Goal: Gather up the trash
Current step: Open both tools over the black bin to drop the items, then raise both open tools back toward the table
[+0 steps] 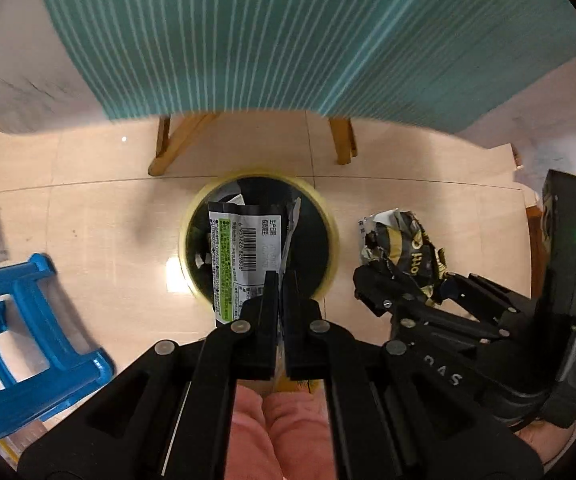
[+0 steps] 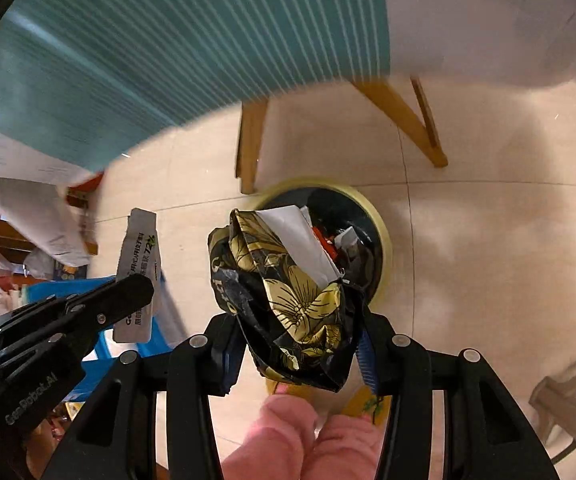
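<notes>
left gripper: jaws pinched tight on flat barcode wrapper, held over yellow-rimmed bin | right gripper: jaws part-open, clamping crumpled floral bag, pointing down beside the bin

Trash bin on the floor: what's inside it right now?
The trash bin holds crumpled white paper and a red scrap. The floral wrapper in the right gripper hides the rest.
</notes>
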A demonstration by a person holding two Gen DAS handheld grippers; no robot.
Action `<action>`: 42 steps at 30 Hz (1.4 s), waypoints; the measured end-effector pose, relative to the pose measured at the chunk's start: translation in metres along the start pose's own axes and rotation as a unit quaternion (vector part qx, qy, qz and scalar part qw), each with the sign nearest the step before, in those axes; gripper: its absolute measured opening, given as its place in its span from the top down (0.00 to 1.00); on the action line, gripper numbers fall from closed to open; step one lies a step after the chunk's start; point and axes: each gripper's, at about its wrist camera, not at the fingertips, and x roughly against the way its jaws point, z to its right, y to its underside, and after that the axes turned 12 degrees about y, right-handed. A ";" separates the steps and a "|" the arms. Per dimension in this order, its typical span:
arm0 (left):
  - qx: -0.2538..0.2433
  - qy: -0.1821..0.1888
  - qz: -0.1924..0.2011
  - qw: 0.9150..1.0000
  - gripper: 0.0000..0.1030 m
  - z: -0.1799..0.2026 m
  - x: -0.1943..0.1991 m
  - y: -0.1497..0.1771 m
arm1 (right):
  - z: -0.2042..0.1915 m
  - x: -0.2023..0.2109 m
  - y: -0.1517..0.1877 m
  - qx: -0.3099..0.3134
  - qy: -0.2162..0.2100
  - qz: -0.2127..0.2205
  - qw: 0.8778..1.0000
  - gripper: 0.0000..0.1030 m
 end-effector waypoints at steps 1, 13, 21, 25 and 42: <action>0.001 -0.005 0.000 1.000 1.00 -0.003 -0.012 -0.001 | 0.001 -0.012 0.000 0.000 0.002 -0.003 1.000 0.55; -0.005 -0.043 -0.017 0.999 1.00 -0.044 -0.092 -0.010 | -0.001 -0.112 -0.006 -0.012 0.001 -0.022 1.000 0.50; -0.012 -0.059 -0.004 0.998 0.35 -0.049 -0.095 -0.010 | 0.010 -0.123 -0.009 -0.025 0.005 -0.015 1.000 0.32; -0.025 -0.067 0.003 0.997 0.31 -0.047 -0.091 -0.010 | 0.011 -0.118 -0.010 -0.029 0.011 -0.009 0.999 0.32; -0.022 -0.068 0.019 0.997 0.31 -0.007 0.001 -0.005 | 0.007 -0.029 -0.007 -0.026 0.045 -0.003 0.999 0.26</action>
